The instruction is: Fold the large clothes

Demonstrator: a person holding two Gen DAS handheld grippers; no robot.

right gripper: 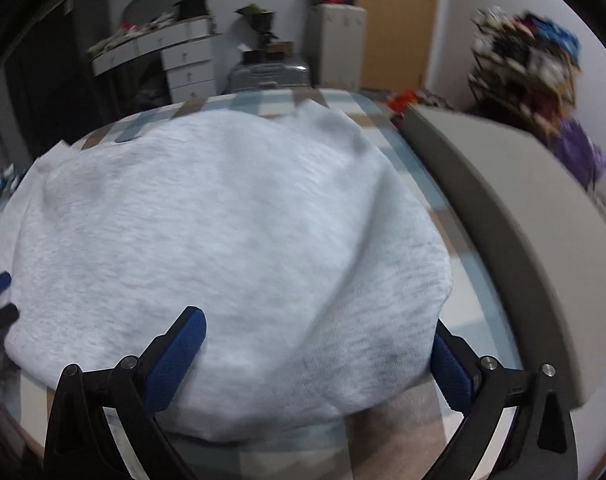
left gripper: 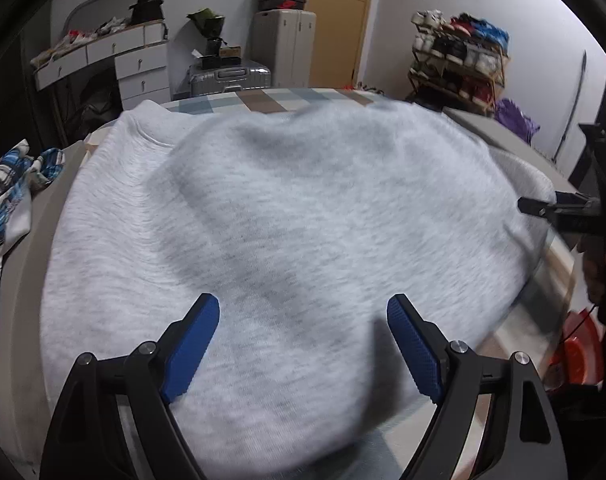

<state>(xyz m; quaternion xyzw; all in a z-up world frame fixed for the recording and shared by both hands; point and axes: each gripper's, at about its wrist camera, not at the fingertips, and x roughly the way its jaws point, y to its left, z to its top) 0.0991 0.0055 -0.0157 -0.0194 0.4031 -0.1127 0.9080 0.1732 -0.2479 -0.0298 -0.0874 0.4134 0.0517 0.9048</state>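
While both pairs of blue-padded fingers stand wide with nothing pinched between them, the left gripper [left gripper: 303, 344] hovers just above the near part of a pale grey sweatshirt [left gripper: 287, 208], and the right gripper [right gripper: 323, 364] hovers over the sweatshirt's near right portion, its right finger partly hidden behind a fold of the cloth. Whether any pad brushes the fabric cannot be told.

Spreading outward from the fingers, the sweatshirt covers most of the table [left gripper: 263, 98], which wears a checked cloth of pale blue, white and brown. Its ribbed collar [left gripper: 151, 136] lies toward the far left corner. On the right side a layer seems already folded inward, leaving a thick doubled edge near the table's right edge.

A patterned blue and white garment [left gripper: 11, 184] lies heaped off the left edge.

Judging by this, the step in hand is between folds: fingers released, garment partly folded. The next move likely calls for lowering onto an edge, pinching through both layers, and carrying it across evenly.
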